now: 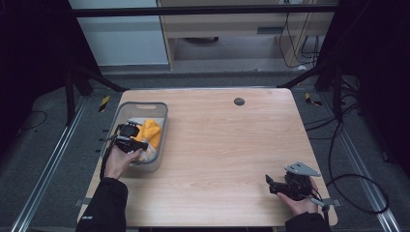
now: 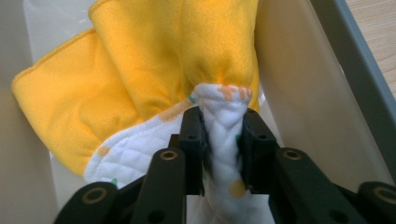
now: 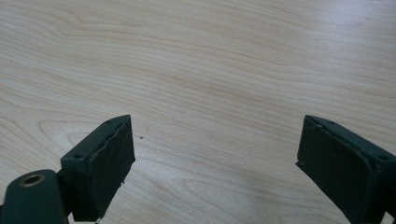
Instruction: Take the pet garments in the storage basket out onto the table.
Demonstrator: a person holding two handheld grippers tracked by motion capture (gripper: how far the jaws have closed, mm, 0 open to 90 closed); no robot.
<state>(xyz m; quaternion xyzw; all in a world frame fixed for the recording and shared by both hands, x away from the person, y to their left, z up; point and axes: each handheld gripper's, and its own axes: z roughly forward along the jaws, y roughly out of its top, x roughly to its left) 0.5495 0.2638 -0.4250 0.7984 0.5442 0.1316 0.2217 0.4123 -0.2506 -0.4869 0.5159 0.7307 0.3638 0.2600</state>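
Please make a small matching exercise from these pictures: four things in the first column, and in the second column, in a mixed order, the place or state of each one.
Column 1
1. left hand-held gripper
2. right hand-held gripper
3. grey plastic bin
4. small dark round disc

Column 2
A. lies on the light wooden table near its far edge
B. open, over bare wood at the near right corner
C. shut on the yellow and white quilted cloth
D. stands at the table's left side, with the cloth inside

Pairs: 1-C, 2-B, 3-D, 4-A
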